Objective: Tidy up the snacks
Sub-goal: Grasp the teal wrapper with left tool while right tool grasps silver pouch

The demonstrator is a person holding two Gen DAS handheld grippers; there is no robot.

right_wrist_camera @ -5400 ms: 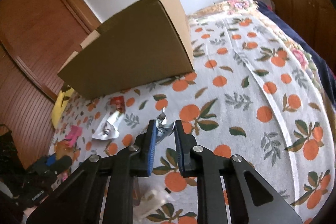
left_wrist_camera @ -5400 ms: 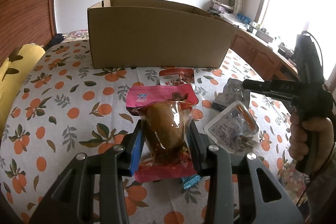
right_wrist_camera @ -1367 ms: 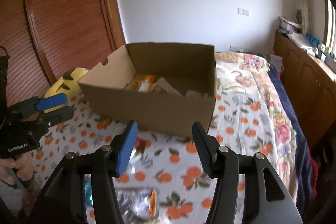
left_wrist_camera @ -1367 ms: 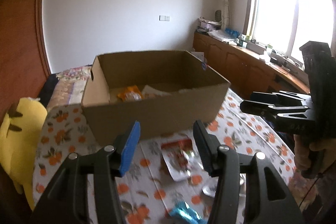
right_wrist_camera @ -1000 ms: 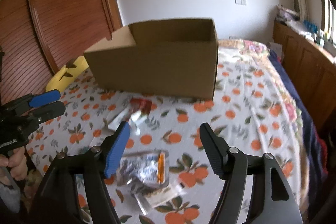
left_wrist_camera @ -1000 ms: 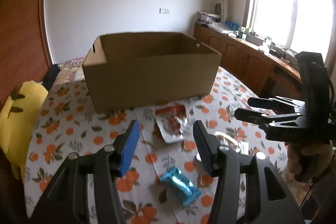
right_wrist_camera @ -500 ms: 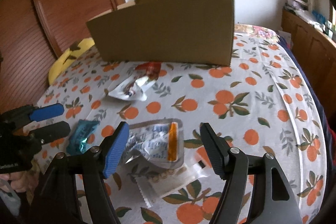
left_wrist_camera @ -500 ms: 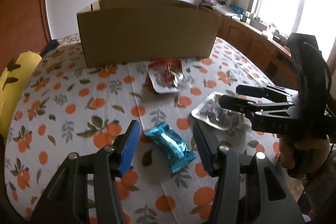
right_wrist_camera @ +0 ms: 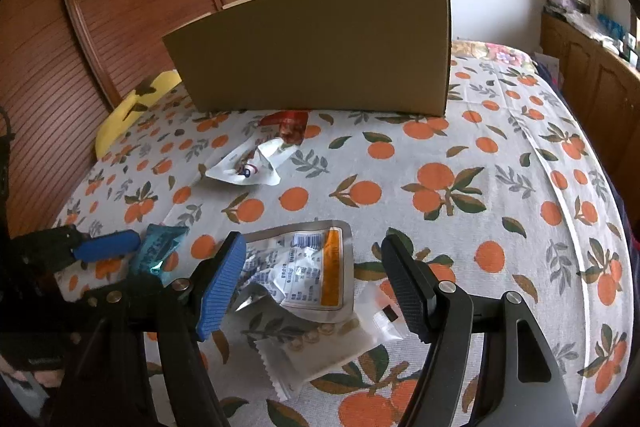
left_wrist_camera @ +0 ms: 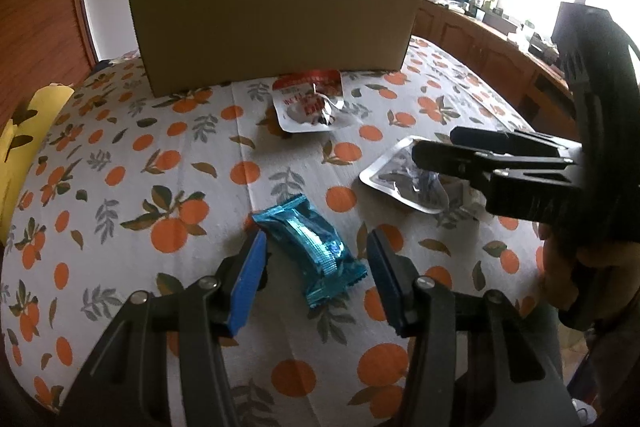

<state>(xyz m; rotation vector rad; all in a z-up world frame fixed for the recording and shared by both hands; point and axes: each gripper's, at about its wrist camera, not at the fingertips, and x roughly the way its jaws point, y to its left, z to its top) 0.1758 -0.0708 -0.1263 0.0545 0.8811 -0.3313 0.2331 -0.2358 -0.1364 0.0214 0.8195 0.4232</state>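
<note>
In your left view, your left gripper [left_wrist_camera: 316, 269] has dropped to straddle the blue packet [left_wrist_camera: 310, 251], fingers apart and not yet touching, while in your right view, your right gripper [right_wrist_camera: 312, 287] has sunk wide-open over the silver pouch [right_wrist_camera: 308, 267], with the box [right_wrist_camera: 320, 47] at twelve o'clock awaiting both.

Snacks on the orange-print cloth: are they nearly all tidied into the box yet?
Not yet. Both grippers are empty, jaws open. The left gripper straddles the shiny blue wrapped snack; the right gripper frames the silver pouch with orange stripe. The red-topped foil packet waits beside the brown cardboard box, whose inside is hidden.
</note>
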